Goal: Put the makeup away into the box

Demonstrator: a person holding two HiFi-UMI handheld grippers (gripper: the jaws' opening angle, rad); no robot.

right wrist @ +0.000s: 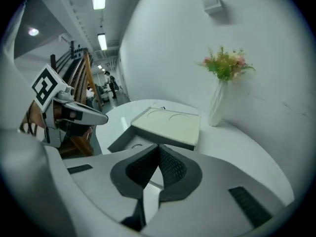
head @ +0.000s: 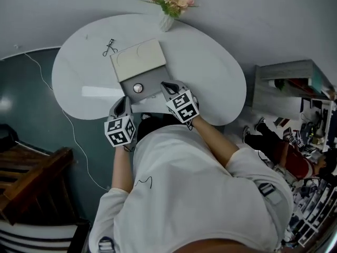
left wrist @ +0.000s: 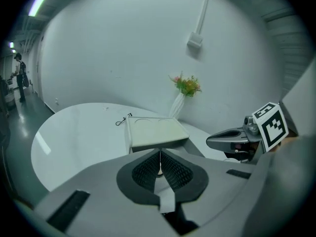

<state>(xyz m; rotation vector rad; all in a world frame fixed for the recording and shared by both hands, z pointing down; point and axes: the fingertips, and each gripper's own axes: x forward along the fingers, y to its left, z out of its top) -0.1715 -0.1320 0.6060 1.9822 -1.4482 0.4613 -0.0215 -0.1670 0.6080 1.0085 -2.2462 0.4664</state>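
Sitting just beyond the closed right claw (head: 167, 85), the box (head: 138, 61) lies open.

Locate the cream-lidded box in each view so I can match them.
Head view: box, upper middle, on the white table.
Left gripper view: box, centre, lower left of the flower vase.
Right gripper view: box, centre, left of the flower vase.
Shared landmark: the flower vase, behind the box.
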